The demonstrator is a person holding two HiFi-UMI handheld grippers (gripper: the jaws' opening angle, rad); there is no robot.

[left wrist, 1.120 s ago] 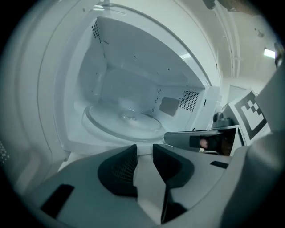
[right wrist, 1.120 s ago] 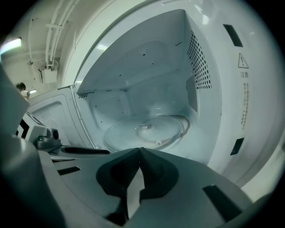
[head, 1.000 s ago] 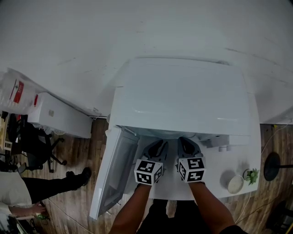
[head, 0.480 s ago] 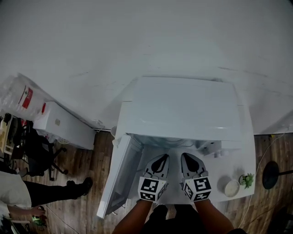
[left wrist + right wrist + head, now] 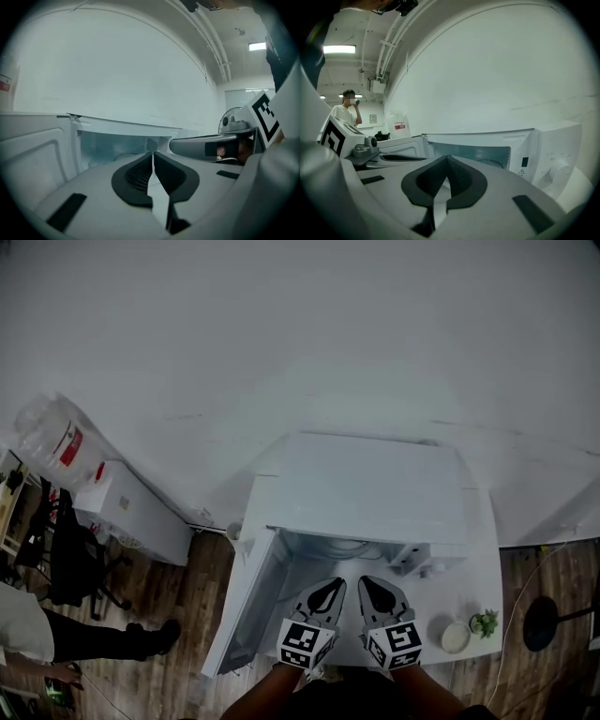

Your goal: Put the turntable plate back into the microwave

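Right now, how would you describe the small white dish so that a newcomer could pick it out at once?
Start at the white microwave, its door swung open, on the white table. Go to the table's front right corner. The dish is the round, pale thing there; its only close neighbour is a small green plant.

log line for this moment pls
left claw: shut, empty | right claw: shut, empty | microwave: door open | plate: seems inside
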